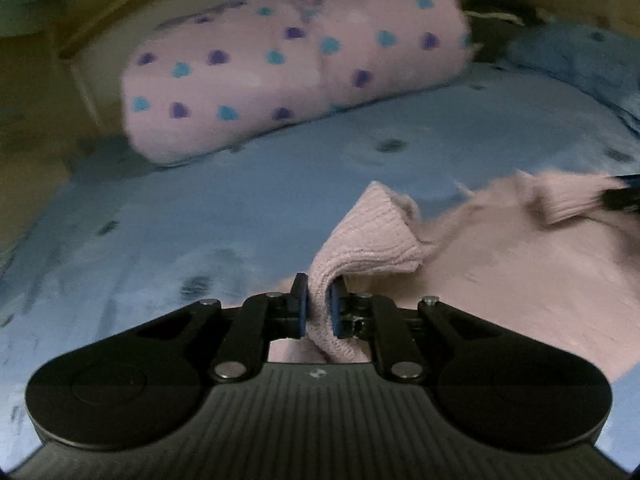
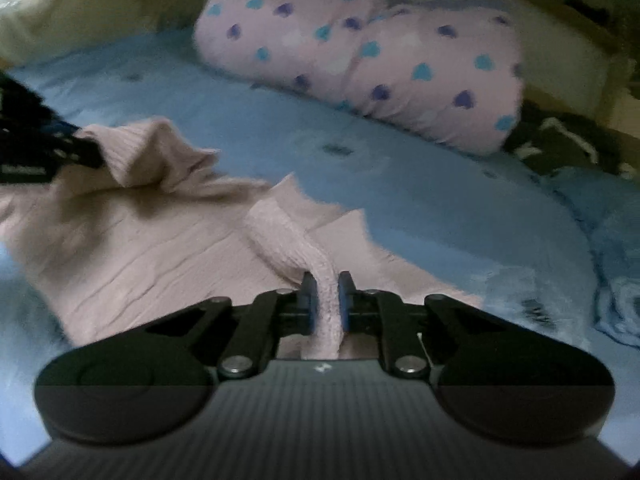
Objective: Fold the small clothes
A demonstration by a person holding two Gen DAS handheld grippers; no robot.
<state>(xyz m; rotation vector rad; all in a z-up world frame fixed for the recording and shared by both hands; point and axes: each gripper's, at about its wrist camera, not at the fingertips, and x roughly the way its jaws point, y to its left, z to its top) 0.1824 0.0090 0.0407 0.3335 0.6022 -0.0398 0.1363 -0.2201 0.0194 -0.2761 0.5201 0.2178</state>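
A small pale pink knitted garment (image 1: pixel 500 264) lies on the blue bed sheet (image 1: pixel 240 200). My left gripper (image 1: pixel 319 304) is shut on a ribbed corner of it, lifted a little off the sheet. My right gripper (image 2: pixel 327 300) is shut on another ribbed edge of the same garment (image 2: pixel 152 248). Each gripper shows in the other's view: the right one at the far right edge (image 1: pixel 622 194), the left one at the left edge (image 2: pixel 44 148), both holding pink fabric.
A pink pillow with blue and purple hearts (image 1: pixel 288 72) lies at the head of the bed, also in the right wrist view (image 2: pixel 360 52). A dark patterned cloth (image 2: pixel 560 144) lies beside it. A wooden bed frame (image 1: pixel 80 40) borders the mattress.
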